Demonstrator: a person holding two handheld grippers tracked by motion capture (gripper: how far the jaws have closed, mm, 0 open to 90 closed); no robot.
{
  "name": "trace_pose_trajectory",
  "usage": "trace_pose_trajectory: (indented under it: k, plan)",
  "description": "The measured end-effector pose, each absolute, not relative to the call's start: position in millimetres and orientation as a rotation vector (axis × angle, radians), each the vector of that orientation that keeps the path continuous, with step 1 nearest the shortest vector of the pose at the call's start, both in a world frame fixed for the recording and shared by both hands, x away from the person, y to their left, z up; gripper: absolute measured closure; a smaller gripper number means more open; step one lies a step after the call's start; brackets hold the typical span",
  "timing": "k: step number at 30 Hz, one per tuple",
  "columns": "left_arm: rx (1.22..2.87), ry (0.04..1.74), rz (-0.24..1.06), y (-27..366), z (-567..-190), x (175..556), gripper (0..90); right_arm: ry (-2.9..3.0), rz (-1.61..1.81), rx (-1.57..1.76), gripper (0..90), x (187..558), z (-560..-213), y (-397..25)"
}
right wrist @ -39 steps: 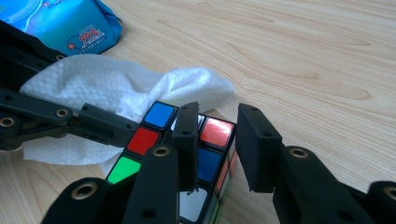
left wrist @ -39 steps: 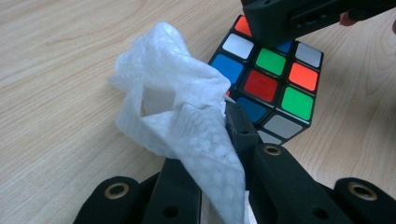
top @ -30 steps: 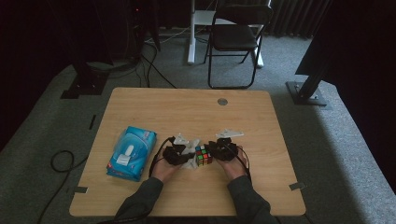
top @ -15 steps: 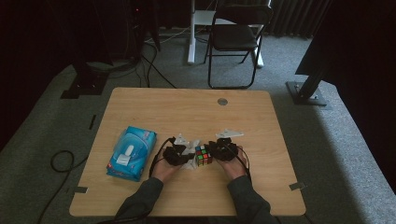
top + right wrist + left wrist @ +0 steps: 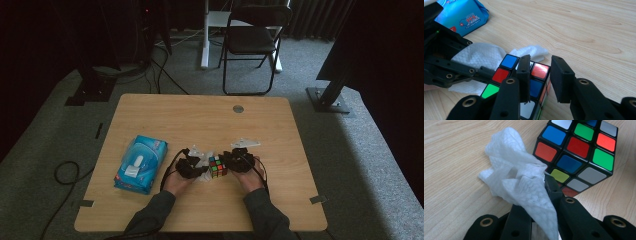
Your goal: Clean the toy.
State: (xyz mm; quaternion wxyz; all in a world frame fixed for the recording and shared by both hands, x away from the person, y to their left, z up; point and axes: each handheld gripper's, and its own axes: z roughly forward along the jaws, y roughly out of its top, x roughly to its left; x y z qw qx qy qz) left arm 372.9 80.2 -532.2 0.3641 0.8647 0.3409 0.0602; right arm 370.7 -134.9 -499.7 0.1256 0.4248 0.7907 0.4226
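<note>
Toward the left edge of the wooden table (image 5: 200, 115), seen from the high view, lies a blue wipe pack (image 5: 140, 163), flat and well apart from the hands. Just right of it, near the front middle, sits the left gripper (image 5: 200, 167), clamped on a crumpled white wipe (image 5: 519, 182). Shown close in the left gripper view: jaws pinched together on the wipe's lower end, with the bunched upper part pressed against the red, blue and green stickers of a Rubik's cube (image 5: 577, 155). Rests on the table between the two grippers, that cube (image 5: 217, 167), tilted onto a corner in the left gripper view. Right of the cube, the right gripper (image 5: 539, 75), jaws parted and straddling the cube's upper corner, one jaw laid over the top face, the other beside its right face with a gap showing. Farther back, a dark folding chair (image 5: 250, 42) on the grey carpet.
</note>
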Motion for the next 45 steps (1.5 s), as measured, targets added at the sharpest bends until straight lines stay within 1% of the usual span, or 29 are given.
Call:
trace_pose_trajectory:
  k: [5, 21, 28, 45]
  plan:
    - [2.228, 0.879, 0.146, 80, -533, 374, 85.1, 2.303, 1.231, 1.237, 70.2, 371, -500, -135]
    - [2.274, 0.872, 0.186, 76, -531, 373, 85.3, 2.301, 1.229, 1.237, 70.2, 370, -500, -135]
    - [2.223, 0.884, 0.151, 81, -534, 374, 84.9, 2.303, 1.236, 1.238, 70.1, 371, -500, -135]
    - [2.142, 0.868, 0.159, 97, -515, 364, 84.9, 2.308, 1.25, 1.24, 70.2, 371, -501, -136]
